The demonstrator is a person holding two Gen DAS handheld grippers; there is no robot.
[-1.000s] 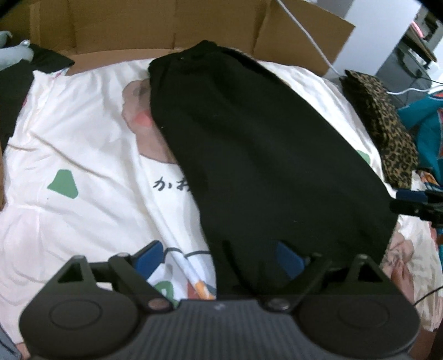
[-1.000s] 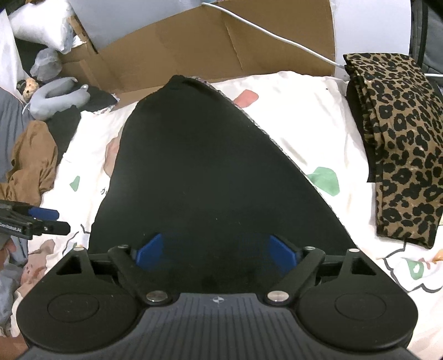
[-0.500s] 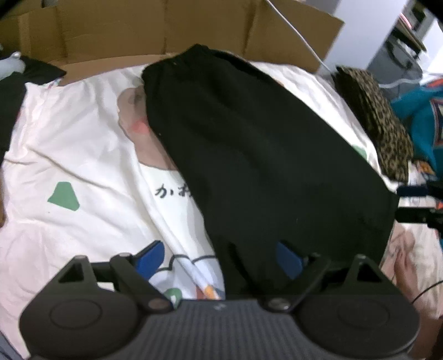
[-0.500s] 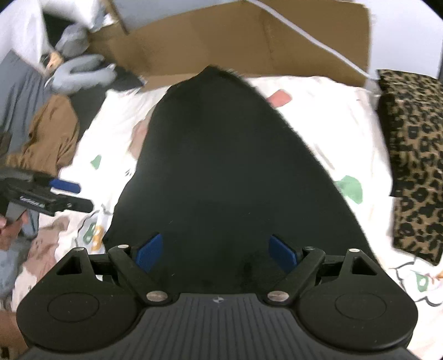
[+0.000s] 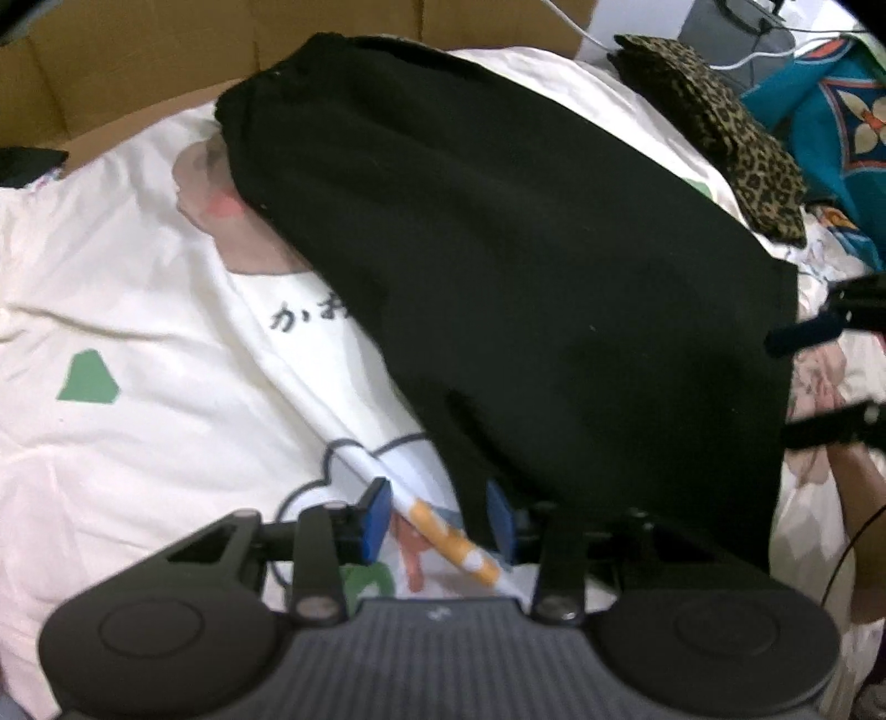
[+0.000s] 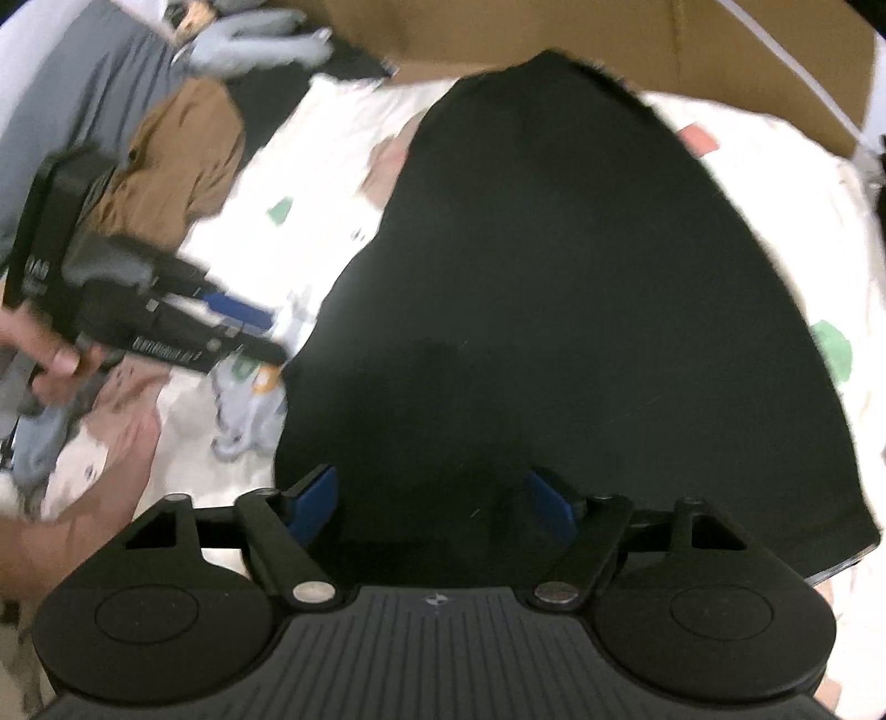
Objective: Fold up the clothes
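A black garment [image 5: 526,266] lies spread flat on a white printed bedsheet [image 5: 138,277]; it also fills the right wrist view [image 6: 581,288]. My left gripper [image 5: 437,520] is at the garment's near left corner. Its jaws are narrowed but apart, with a raised fold of sheet and the garment's edge between the blue pads [image 5: 374,518]. My right gripper [image 6: 434,498] stands wide open over the garment's near edge, its fingers resting on the black cloth. Each gripper shows in the other's view: the left [image 6: 266,332] held in a hand, the right [image 5: 786,390] at the garment's right edge.
A folded leopard-print cloth [image 5: 731,127] lies at the sheet's far right, beside teal fabric [image 5: 841,111]. Cardboard [image 5: 138,55] walls off the back. A brown garment [image 6: 177,155] and a grey plush toy [image 6: 249,39] lie to the left.
The left gripper's jaws have narrowed markedly and it has shifted to the garment's near left corner. The right gripper has moved in closer and stays wide open.
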